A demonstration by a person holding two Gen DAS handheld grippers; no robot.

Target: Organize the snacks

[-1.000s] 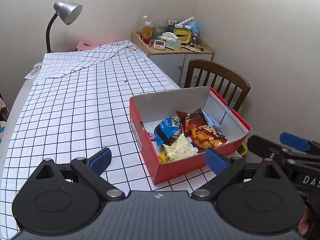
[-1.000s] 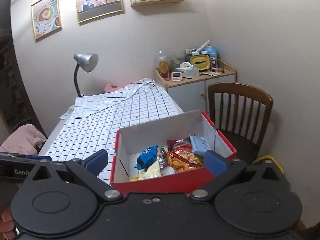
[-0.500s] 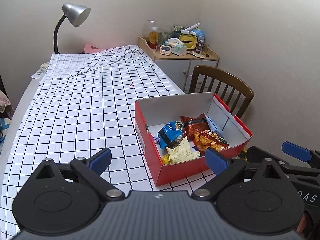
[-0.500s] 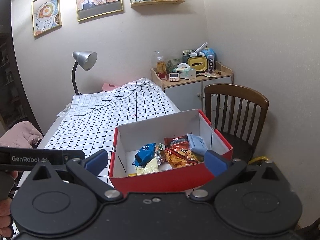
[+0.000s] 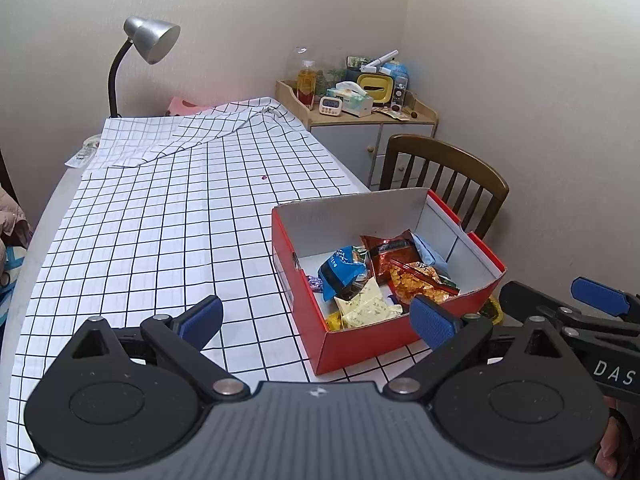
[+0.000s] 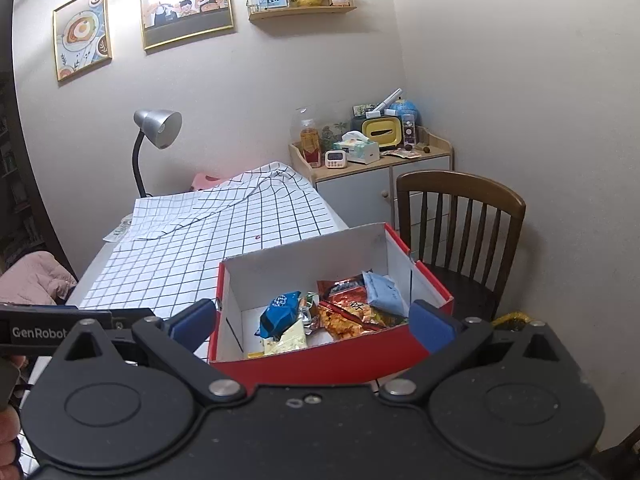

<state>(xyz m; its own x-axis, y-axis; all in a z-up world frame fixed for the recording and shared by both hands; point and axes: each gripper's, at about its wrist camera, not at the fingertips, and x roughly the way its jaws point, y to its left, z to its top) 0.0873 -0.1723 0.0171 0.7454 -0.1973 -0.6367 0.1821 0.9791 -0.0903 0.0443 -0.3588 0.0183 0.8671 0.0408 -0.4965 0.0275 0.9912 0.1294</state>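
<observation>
Meanwhile, the biggest change is one of distance: against the views of a second ago, both cameras have drawn back and risen, so the desk with its black-grid cloth stretches out further and the red box looks smaller and sits lower and more to the centre in the left wrist view. The box itself has not shifted on the cloth; it stands at the near right corner of the desk, just in front of the wooden chair.

Inside the box, the snacks lie as they did: a blue packet to the left, a pale yellow packet nearest the front wall, a dark red packet behind, an orange-filled packet beside it, and a light blue packet toward the far right. None sits on the cloth outside the box, as far as the views show.

The left gripper hangs spread wide and empty above the near edge of the desk, left of the box. The right gripper is likewise spread wide with nothing between its fingers, hovering over the box's front wall; it also shows at the right edge of the left wrist view.

Taken together, the withdrawal of both empty grippers, with every visible packet in the box, suggests the gathering is done or nearly so. Any further step would probably be tidying the packets within the box.
</observation>
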